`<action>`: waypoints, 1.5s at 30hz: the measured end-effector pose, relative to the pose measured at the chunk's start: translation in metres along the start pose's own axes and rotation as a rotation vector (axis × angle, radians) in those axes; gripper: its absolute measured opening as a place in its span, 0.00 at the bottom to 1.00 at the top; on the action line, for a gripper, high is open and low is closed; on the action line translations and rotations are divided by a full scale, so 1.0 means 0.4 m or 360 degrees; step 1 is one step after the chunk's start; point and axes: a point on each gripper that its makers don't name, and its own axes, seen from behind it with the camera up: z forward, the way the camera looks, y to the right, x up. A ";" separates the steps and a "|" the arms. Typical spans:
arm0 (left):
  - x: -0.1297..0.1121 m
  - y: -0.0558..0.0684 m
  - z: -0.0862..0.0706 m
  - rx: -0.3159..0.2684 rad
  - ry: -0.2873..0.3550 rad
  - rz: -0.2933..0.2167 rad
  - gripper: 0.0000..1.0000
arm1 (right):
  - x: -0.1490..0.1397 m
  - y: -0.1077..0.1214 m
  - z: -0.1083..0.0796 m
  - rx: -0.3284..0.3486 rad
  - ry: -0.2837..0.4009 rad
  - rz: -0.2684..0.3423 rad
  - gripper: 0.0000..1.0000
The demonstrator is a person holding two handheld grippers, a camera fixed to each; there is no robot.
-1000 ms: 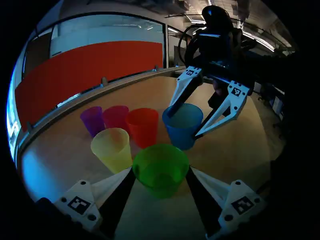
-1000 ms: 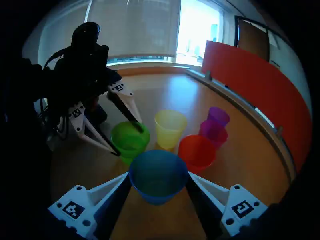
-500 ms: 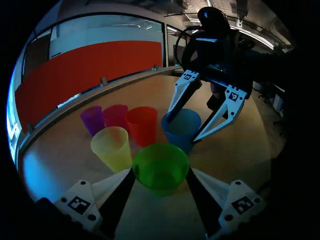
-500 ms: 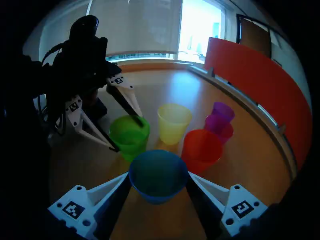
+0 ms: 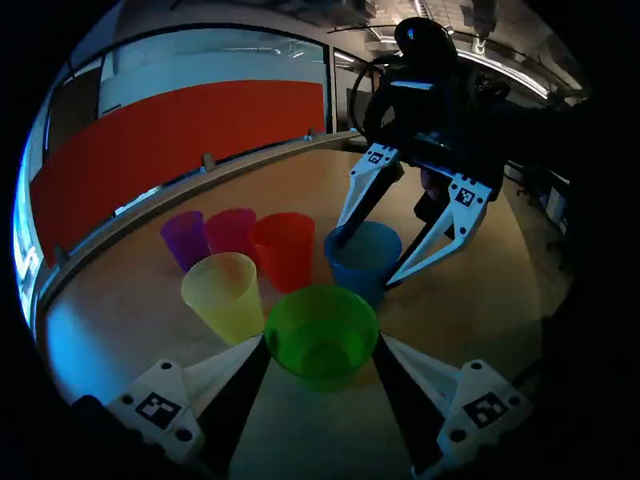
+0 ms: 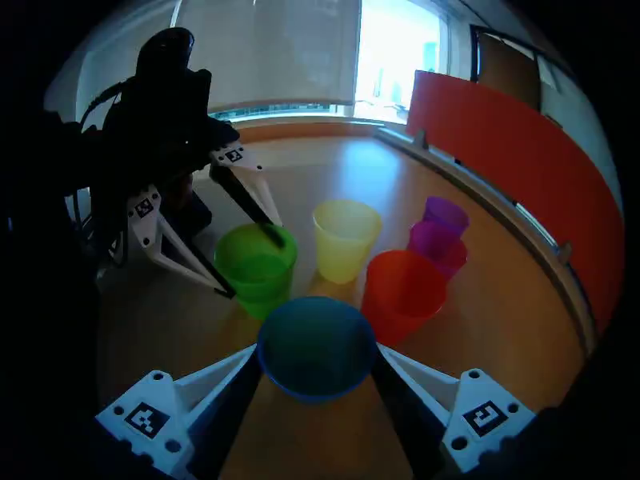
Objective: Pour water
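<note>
Drawn nearer: blue plastic cup [image 6: 317,344] clamped in right gripper's [image 6: 317,350] fingers, beside green plastic cup [image 5: 322,342] clamped in left gripper's [image 5: 322,336] fingers.

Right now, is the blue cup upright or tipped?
Upright: the blue cup sits level in the right claw, like the green cup in the left claw.

Yellow cup [image 5: 224,296], orange cup [image 5: 286,250], pink cup [image 5: 230,232], purple cup [image 5: 184,238] on table [image 5: 480,280]
</note>
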 end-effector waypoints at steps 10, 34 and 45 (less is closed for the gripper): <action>-0.004 -0.002 -0.003 -0.0010 -0.0023 -0.0002 0.87 | -0.008 0.002 -0.003 -0.0013 -0.0018 -0.0002 0.93; -0.040 -0.015 -0.022 0.0006 -0.0099 -0.0032 0.94 | -0.047 0.003 -0.029 -0.0052 -0.0039 0.0020 0.99; -0.066 -0.031 -0.066 0.0051 -0.0136 -0.0045 0.93 | -0.075 0.009 -0.066 -0.0102 -0.0040 0.0049 0.99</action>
